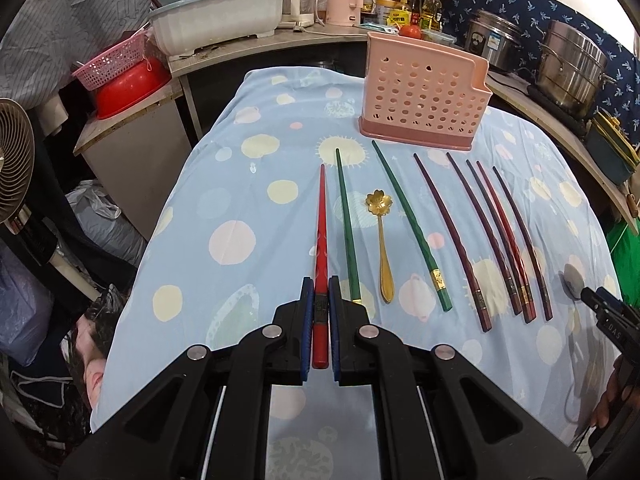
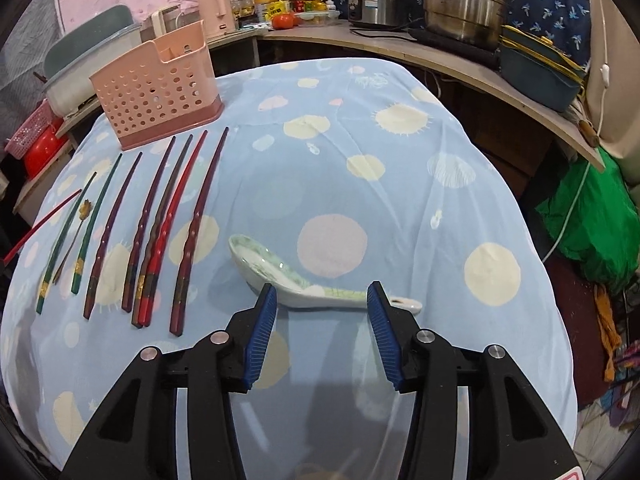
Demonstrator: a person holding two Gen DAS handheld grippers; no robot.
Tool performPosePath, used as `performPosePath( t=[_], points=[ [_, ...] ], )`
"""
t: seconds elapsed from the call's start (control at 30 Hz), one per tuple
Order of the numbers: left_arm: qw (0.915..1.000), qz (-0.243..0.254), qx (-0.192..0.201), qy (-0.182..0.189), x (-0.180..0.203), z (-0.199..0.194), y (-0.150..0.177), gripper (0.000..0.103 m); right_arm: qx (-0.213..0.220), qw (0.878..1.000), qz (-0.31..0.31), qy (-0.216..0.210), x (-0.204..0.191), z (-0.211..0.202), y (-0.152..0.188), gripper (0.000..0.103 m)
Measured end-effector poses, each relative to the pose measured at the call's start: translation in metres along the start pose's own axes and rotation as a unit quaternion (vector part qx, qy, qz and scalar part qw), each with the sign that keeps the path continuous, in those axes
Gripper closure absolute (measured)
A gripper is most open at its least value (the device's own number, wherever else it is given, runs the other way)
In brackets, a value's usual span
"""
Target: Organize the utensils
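**Utensils on a spotted blue cloth**

Left wrist view: the left gripper [image 1: 320,284] clamps a red chopstick [image 1: 321,240] over the tablecloth [image 1: 240,200]; a pink holder [image 1: 420,100] stands beyond.

Right wrist view: the right gripper [image 2: 322,294] hangs spread above a ceramic spoon [image 2: 280,276]; steel pots [image 2: 460,4] line the counter.

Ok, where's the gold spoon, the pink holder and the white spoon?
gold spoon [image 1: 382,248], left wrist view, on its handle.
pink holder [image 1: 420,92], left wrist view, on its holed front wall.
white spoon [image 2: 260,260], right wrist view, on its bowl.
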State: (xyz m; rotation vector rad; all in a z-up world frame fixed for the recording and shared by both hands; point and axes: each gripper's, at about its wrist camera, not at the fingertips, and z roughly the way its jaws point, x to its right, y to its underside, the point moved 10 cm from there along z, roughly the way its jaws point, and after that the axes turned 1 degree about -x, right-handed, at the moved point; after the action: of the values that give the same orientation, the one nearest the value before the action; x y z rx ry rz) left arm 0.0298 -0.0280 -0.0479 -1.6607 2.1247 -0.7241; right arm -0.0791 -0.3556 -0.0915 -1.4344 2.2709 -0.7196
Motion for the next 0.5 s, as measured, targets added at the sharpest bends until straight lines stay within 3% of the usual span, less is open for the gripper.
performPosePath(
  t=[0.17,0.23,0.43,0.5],
  points=[
    [1.0,0.0,-0.004,-0.002,0.0,0.002,0.002,0.096,0.001,1.0,-0.022,-0.013,0.001,0.001,-0.008,0.051],
    [1.0,0.0,-0.005,-0.002,0.001,0.003,0.003,0.096,-0.004,0.999,-0.029,-0.02,0.0,0.002,-0.012,0.044],
    [1.0,0.0,-0.008,-0.002,0.001,0.005,0.005,0.096,-0.051,0.998,-0.034,-0.019,0.003,0.02,0.007,0.044],
    [1.0,-0.001,-0.009,-0.001,0.001,0.005,0.005,0.096,-0.048,0.998,-0.039,-0.013,0.001,0.016,0.014,0.049]
  ],
)
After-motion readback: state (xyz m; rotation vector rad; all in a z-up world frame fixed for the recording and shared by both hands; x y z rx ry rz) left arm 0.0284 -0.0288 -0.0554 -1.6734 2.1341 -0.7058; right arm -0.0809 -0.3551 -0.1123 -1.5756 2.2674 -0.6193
